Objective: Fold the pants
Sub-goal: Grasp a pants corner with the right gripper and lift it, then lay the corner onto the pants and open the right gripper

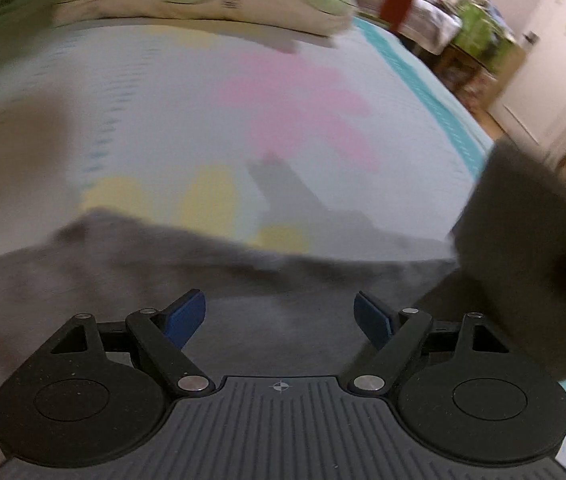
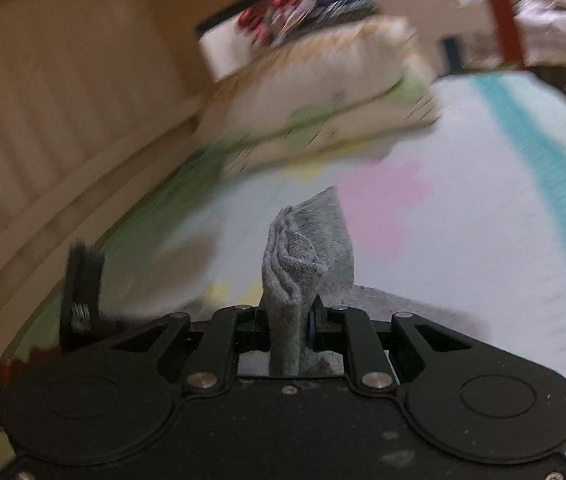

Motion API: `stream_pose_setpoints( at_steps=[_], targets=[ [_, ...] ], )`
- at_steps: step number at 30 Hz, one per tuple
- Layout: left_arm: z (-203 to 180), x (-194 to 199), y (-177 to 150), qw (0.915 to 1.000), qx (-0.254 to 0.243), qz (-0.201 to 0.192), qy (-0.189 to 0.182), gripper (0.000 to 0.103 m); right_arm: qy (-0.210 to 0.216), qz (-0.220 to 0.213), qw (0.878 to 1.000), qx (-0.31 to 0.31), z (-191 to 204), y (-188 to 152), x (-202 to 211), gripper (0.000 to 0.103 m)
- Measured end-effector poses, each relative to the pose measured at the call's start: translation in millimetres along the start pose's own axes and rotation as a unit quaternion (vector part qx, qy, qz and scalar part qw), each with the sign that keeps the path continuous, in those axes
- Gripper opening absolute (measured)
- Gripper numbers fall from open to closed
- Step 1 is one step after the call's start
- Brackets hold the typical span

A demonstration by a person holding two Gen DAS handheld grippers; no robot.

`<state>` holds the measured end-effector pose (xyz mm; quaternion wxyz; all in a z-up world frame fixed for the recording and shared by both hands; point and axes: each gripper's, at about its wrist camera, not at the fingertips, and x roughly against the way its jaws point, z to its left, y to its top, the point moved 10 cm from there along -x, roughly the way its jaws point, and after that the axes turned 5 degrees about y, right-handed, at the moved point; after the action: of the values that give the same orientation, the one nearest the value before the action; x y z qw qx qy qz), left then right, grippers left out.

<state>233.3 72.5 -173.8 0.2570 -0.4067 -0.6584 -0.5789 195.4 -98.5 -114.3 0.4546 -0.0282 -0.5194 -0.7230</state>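
Grey pants (image 2: 307,248) bunched in right tongs (image 2: 289,320), left tongs (image 1: 281,316) wide, seemingly empty

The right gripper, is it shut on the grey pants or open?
Shut on them. The right gripper has its jaws pinched on a bunched fold of the grey pants, which stands up between them above the bed sheet.

The bed (image 1: 155,120) is lying open across the middle of the left wrist frame. Pillows (image 1: 203,4) are blocking its upper left, grey pants (image 1: 123,276) are covering the lower part, and a dark blurred shape (image 1: 531,248) is crowding the right edge.
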Motion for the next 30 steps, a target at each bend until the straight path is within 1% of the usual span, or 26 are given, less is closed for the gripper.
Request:
stream_pose_setpoints(
  at_steps=[3,6,7,8,9,10,11,12,14,16,18,19,20,21,22,23,25,27,29,30],
  targets=[
    [32,16,-8,0.9994,0.024,-0.004,0.024,0.081,-0.002,0.046,0.998,0.043,26,-38,-40,0.016],
    [49,24,-12,0.9983,0.046,-0.003,0.035,0.081,-0.012,0.093,0.994,0.063,39,-75,-71,0.018],
    [53,26,-13,0.998,0.052,-0.003,0.037,0.081,-0.01,0.11,0.991,0.072,44,-87,-78,0.023],
    [56,28,-14,0.9977,0.057,-0.004,0.036,0.081,-0.006,0.128,0.988,0.082,49,-98,-84,0.026],
    [56,30,-13,0.9977,0.058,-0.004,0.034,0.081,0.002,0.141,0.986,0.09,55,-106,-85,0.036],
    [55,30,-12,0.9978,0.059,-0.005,0.029,0.081,0.016,0.144,0.985,0.094,62,-111,-82,0.047],
    [54,29,-11,0.9979,0.058,-0.007,0.025,0.081,0.032,0.138,0.985,0.097,68,-111,-76,0.051],
    [56,32,-12,0.9981,0.057,-0.01,0.021,0.081,0.045,0.13,0.985,0.101,74,-110,-68,0.052],
    [49,33,-11,0.9984,0.055,-0.011,0.005,0.081,0.061,0.109,0.987,0.102,80,-102,-49,0.058],
    [37,31,-11,0.9983,0.056,-0.005,-0.017,0.081,0.057,0.09,0.99,0.088,74,-91,-33,0.058],
    [23,28,-17,0.9973,0.058,0.007,-0.043,0.081,0.028,0.077,0.994,0.077,57,-81,-21,0.057],
    [14,23,-19,0.9966,0.06,0.015,-0.053,0.082,0.009,0.071,0.995,0.072,42,-77,-13,0.054],
    [7,18,-23,0.9959,0.061,0.023,-0.063,0.082,-0.009,0.068,0.995,0.067,29,-71,-11,0.043],
    [0,15,-27,0.9954,0.059,0.031,-0.07,0.084,-0.033,0.07,0.995,0.063,14,-69,-7,0.034],
    [-7,12,-32,0.9951,0.054,0.038,-0.074,0.088,-0.058,0.075,0.994,0.06,-2,-70,-3,0.021],
    [-13,10,-38,0.9949,0.049,0.045,-0.075,0.089,-0.08,0.078,0.992,0.055,-17,-70,1,0.015],
    [-22,4,-48,0.9941,0.042,0.061,-0.08,0.093,-0.114,0.075,0.99,0.035,-44,-71,13,0.014],
    [-28,-1,-57,0.993,0.043,0.074,-0.081,0.093,-0.139,0.071,0.987,0.021,-63,-74,28,0.015],
    [-31,-8,-68,0.9909,0.048,0.094,-0.083,0.093,-0.149,0.072,0.986,0.012,-75,-77,35,0.015],
    [-32,-10,-71,0.9903,0.052,0.098,-0.083,0.095,-0.15,0.072,0.986,0.008,-77,-80,38,0.015]
  ],
)
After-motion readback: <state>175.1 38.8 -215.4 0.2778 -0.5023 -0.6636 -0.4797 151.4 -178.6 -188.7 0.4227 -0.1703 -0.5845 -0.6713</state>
